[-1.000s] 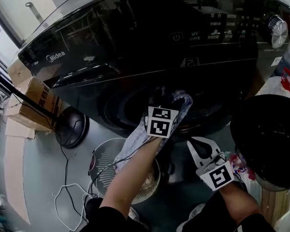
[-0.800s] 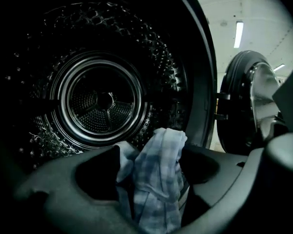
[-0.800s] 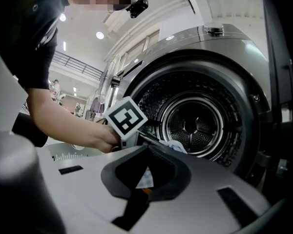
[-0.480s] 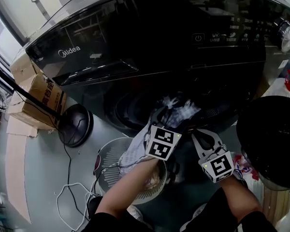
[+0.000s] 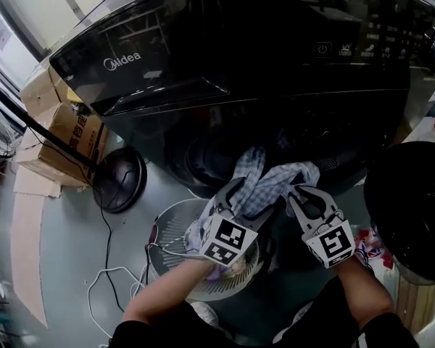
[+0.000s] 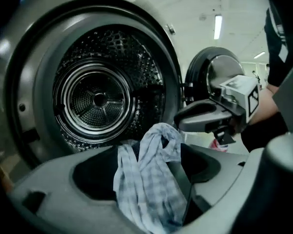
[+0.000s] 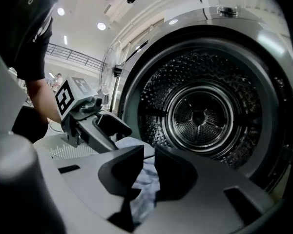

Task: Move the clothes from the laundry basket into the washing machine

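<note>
- Washer [image 5: 203, 71]: dark front loader. The door [image 5: 413, 209] stands swung open at the right. The drum [image 6: 95, 101] faces both gripper views.
- Cloth [image 5: 264, 183]: pale checked fabric, bunched and off the floor. It hangs at the lower edge of the washer opening, outside the drum. It runs from the left gripper across to the tips of the right gripper.
- Left gripper [image 5: 246, 194]: aimed into the opening, tilted slightly down. The jaws stand wide apart. The cloth drapes loosely between them and the pads do not clamp it.
- Right gripper [image 5: 307, 194]: just beside the left gripper, aimed at the drum. The jaws are a narrow gap apart and have just been opening. The cloth shows through that gap; whether it touches the pads cannot be told.
- Basket [image 5: 175, 230]: white and slatted, on the floor under the left arm, below the washer opening.
- Boxes [image 5: 65, 133]: cardboard, stacked at the washer's left side.
</note>
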Demonstrator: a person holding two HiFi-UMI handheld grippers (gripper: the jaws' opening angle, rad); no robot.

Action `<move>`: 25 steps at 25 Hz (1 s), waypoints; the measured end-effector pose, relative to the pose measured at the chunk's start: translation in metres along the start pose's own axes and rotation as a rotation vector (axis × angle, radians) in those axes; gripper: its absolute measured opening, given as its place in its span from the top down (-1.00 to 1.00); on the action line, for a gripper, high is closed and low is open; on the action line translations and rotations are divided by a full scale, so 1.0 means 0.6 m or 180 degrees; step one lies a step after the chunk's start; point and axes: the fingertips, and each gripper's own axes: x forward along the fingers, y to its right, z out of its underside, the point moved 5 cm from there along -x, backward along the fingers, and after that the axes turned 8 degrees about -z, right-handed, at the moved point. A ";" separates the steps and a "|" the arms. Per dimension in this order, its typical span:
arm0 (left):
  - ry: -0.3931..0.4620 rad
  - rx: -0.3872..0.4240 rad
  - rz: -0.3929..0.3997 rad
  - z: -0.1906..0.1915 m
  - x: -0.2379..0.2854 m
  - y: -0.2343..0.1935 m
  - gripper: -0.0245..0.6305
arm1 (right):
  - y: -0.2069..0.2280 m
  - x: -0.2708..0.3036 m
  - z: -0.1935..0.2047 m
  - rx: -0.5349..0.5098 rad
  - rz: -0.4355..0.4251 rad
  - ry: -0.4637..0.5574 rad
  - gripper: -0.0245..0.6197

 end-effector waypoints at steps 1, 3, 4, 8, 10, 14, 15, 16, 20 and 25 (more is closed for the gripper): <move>-0.0062 0.0058 0.0030 0.017 -0.014 0.002 -0.22 | -0.005 0.006 0.002 -0.0009 -0.0053 -0.0035 0.76; -0.0217 0.0121 0.0003 0.060 -0.041 -0.002 -0.28 | -0.009 0.018 0.013 -0.0025 -0.0142 -0.0147 0.64; -0.0307 0.0130 -0.0045 0.085 -0.053 -0.007 -0.30 | -0.009 0.024 0.021 -0.0032 -0.0176 -0.0220 0.59; -0.0719 0.0107 -0.0203 0.189 -0.077 -0.026 -0.46 | 0.000 0.036 0.050 -0.0081 -0.0174 -0.0497 0.36; -0.0842 0.0083 -0.0219 0.220 -0.070 -0.033 -0.51 | 0.004 0.037 0.055 -0.0129 -0.0145 -0.0553 0.31; -0.0906 0.0024 -0.0112 0.237 -0.035 -0.027 -0.54 | 0.002 0.039 0.052 -0.0181 -0.0142 -0.0543 0.30; -0.0911 0.0000 -0.0100 0.240 -0.029 -0.024 -0.54 | 0.000 0.039 0.051 -0.0190 -0.0153 -0.0539 0.30; -0.0917 -0.0023 -0.0094 0.244 -0.024 -0.022 -0.54 | -0.002 0.040 0.050 -0.0204 -0.0163 -0.0539 0.30; -0.0944 0.0042 -0.0089 0.246 -0.018 -0.027 -0.54 | -0.002 0.038 0.054 -0.0217 -0.0179 -0.0546 0.30; -0.0918 0.0179 -0.0132 0.238 -0.028 -0.019 0.13 | 0.002 0.038 0.054 -0.0210 -0.0166 -0.0524 0.30</move>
